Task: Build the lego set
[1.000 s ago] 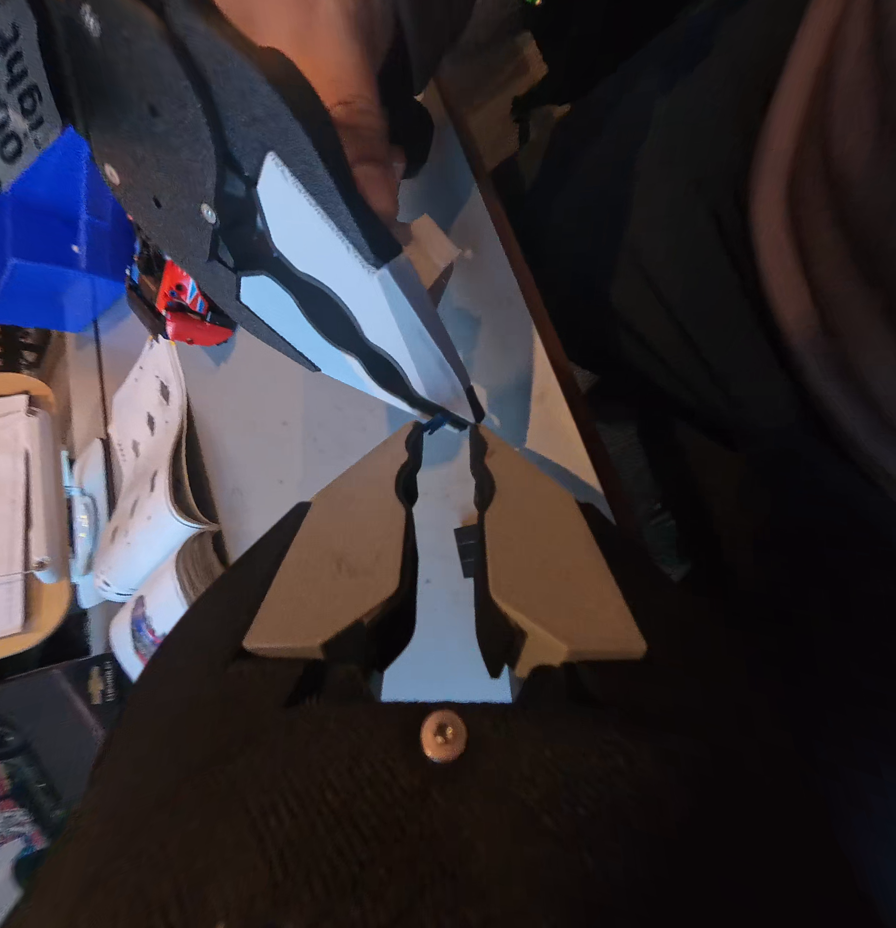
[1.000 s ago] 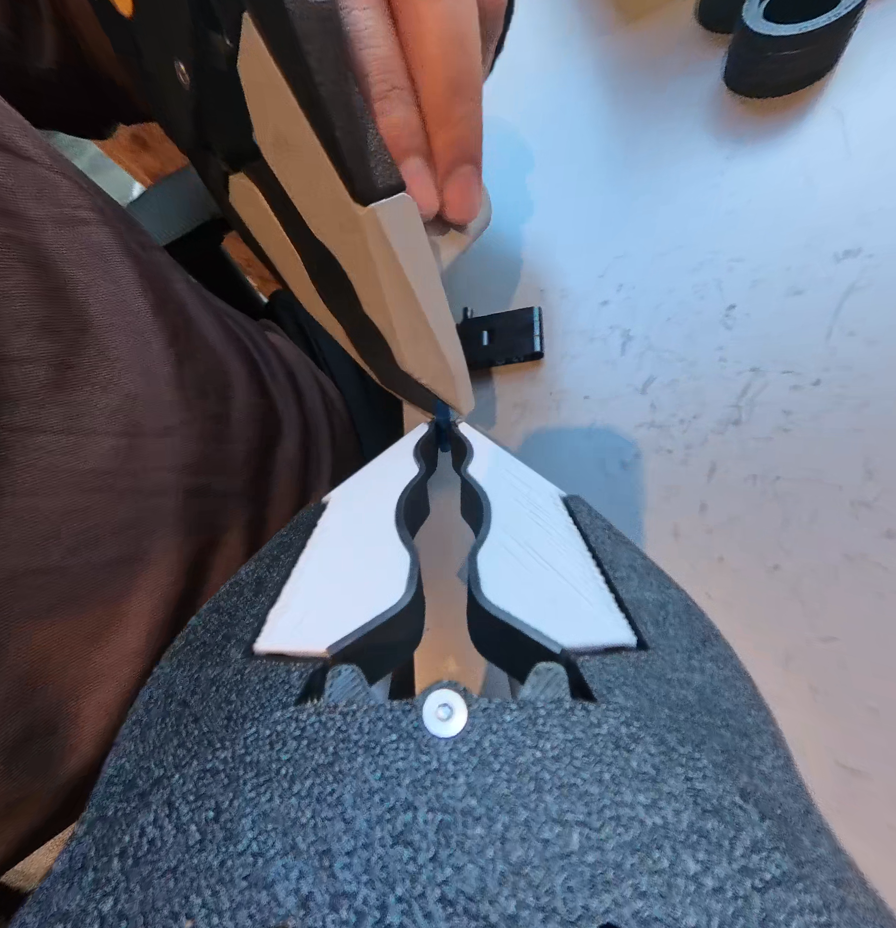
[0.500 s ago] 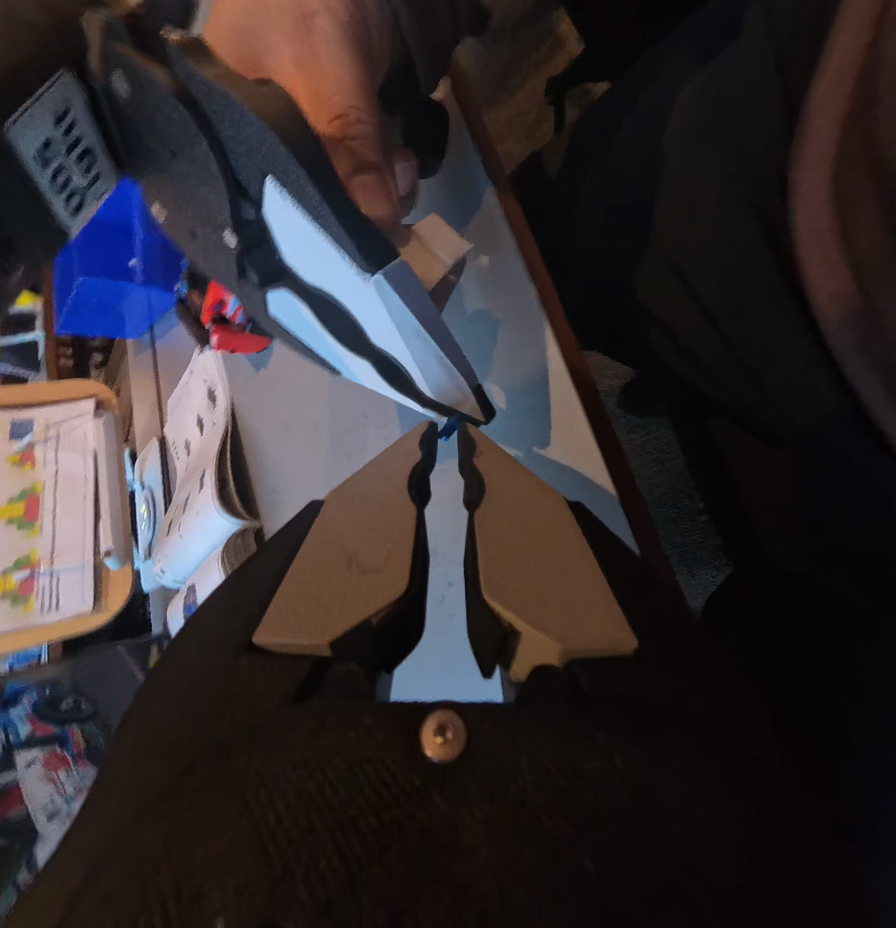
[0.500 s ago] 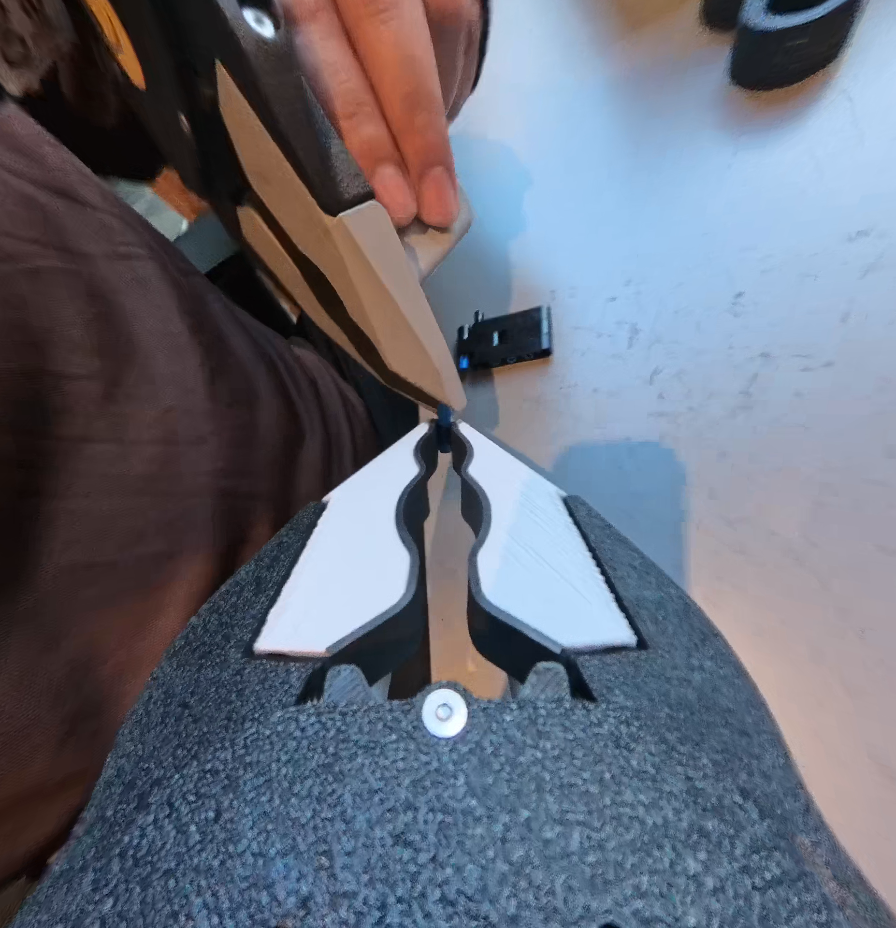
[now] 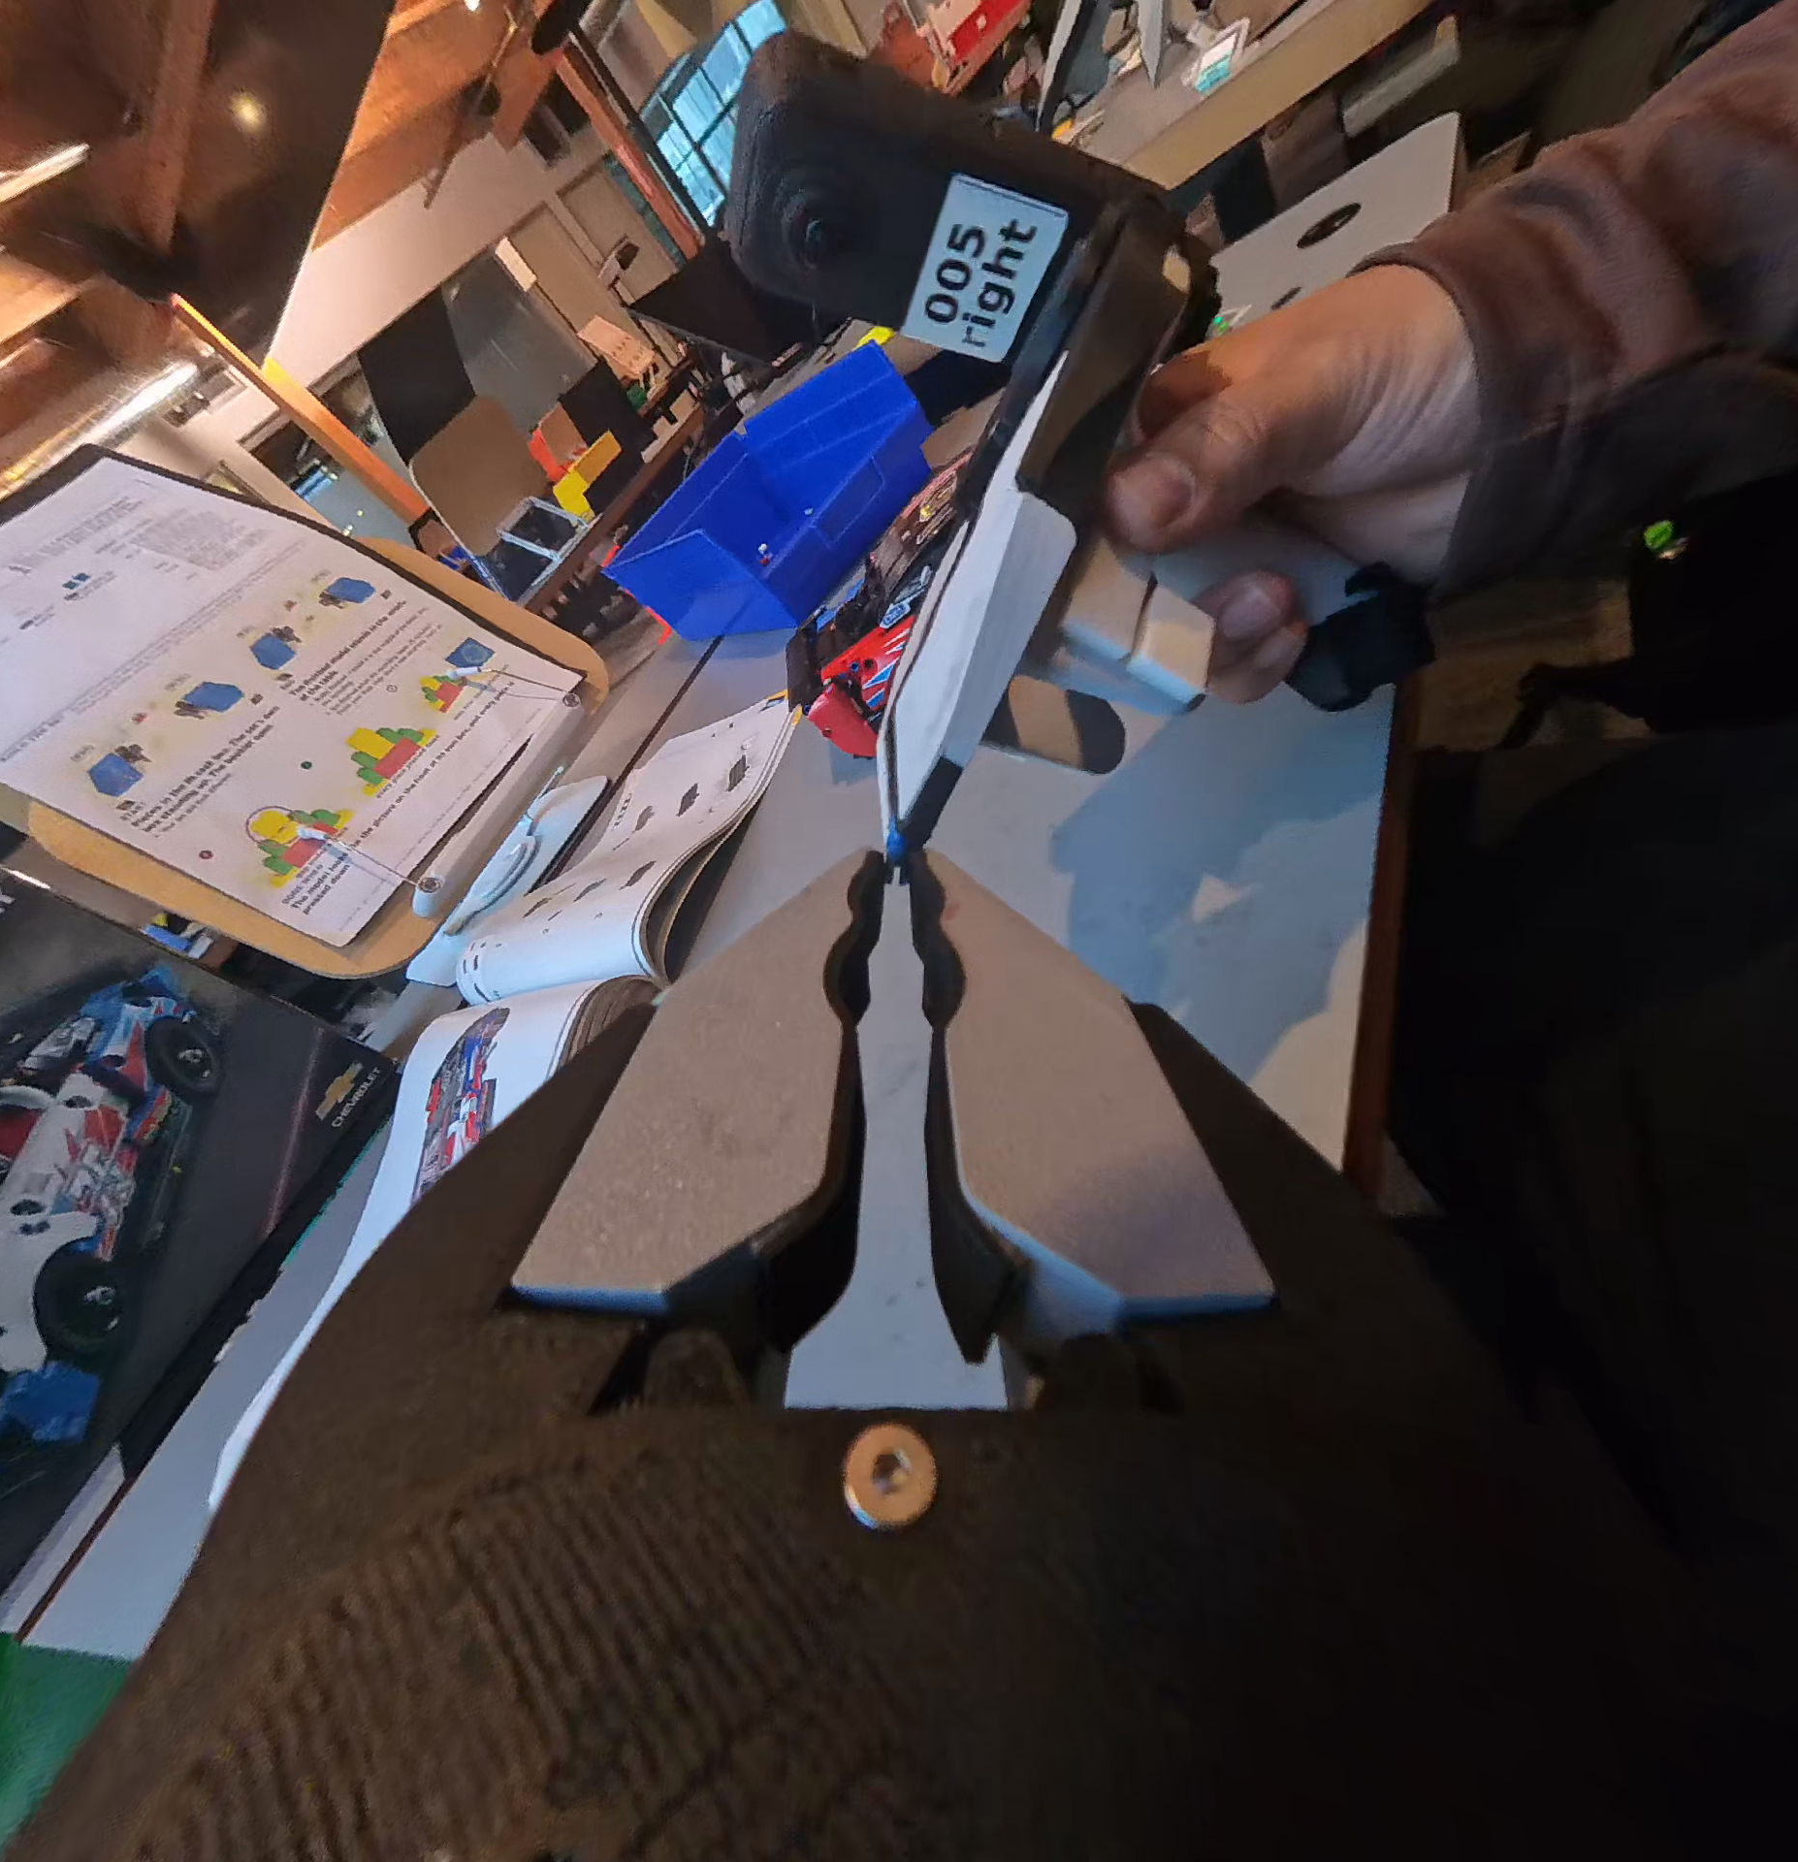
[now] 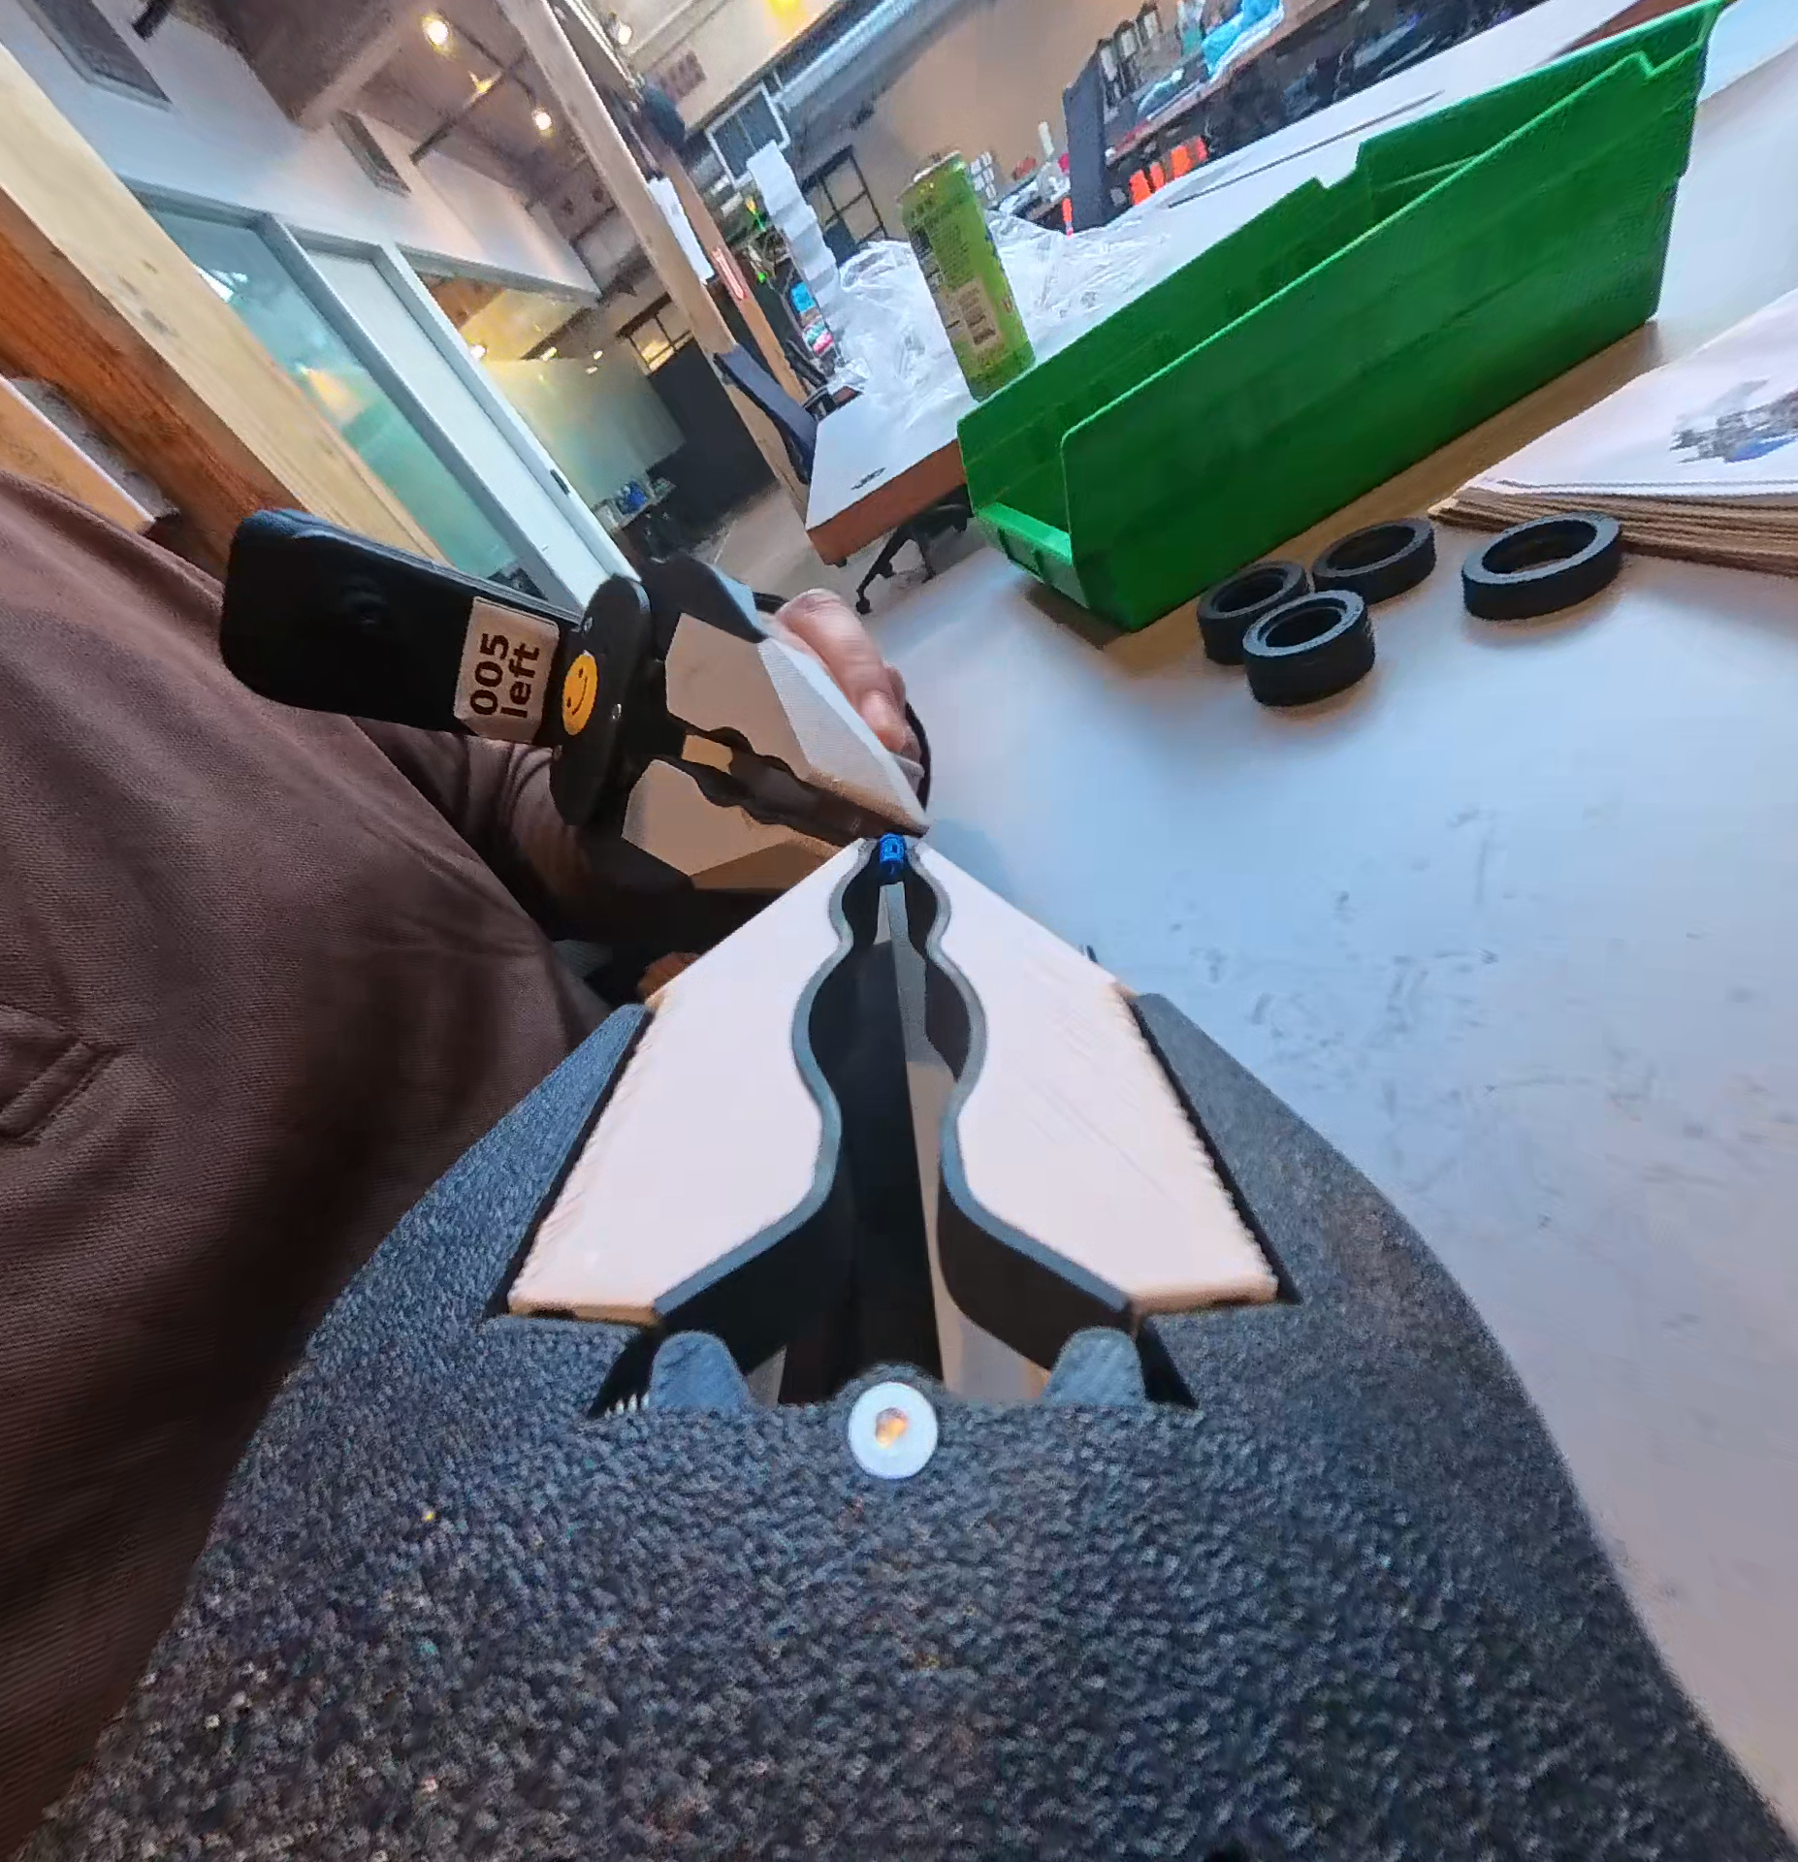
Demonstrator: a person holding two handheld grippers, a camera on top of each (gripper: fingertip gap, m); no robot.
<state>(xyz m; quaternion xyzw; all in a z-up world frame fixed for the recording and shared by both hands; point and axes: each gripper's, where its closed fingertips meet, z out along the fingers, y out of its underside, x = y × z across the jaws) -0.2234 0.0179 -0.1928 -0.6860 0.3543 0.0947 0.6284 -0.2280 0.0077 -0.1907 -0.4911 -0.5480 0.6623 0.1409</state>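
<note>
A small blue Lego pin is pinched between my two grippers, which meet tip to tip above the white table near its edge. My right gripper is shut on the pin. My left gripper is closed to a narrow slit on the pin's other end. The right gripper comes down from the upper right in the left wrist view, held by a hand. The left gripper comes in from the left in the right wrist view. Most of the pin is hidden by the fingertips.
A red partly built car, a blue bin, an open instruction booklet, a clipboard with a sheet and the set's box lie to the left. A green bin, several black tyres and a can stand far right.
Both grippers have tilted up from facing the table to facing across the room, still tip to tip. My left jaws have narrowed onto the blue pin. The black piece on the table has left view.
</note>
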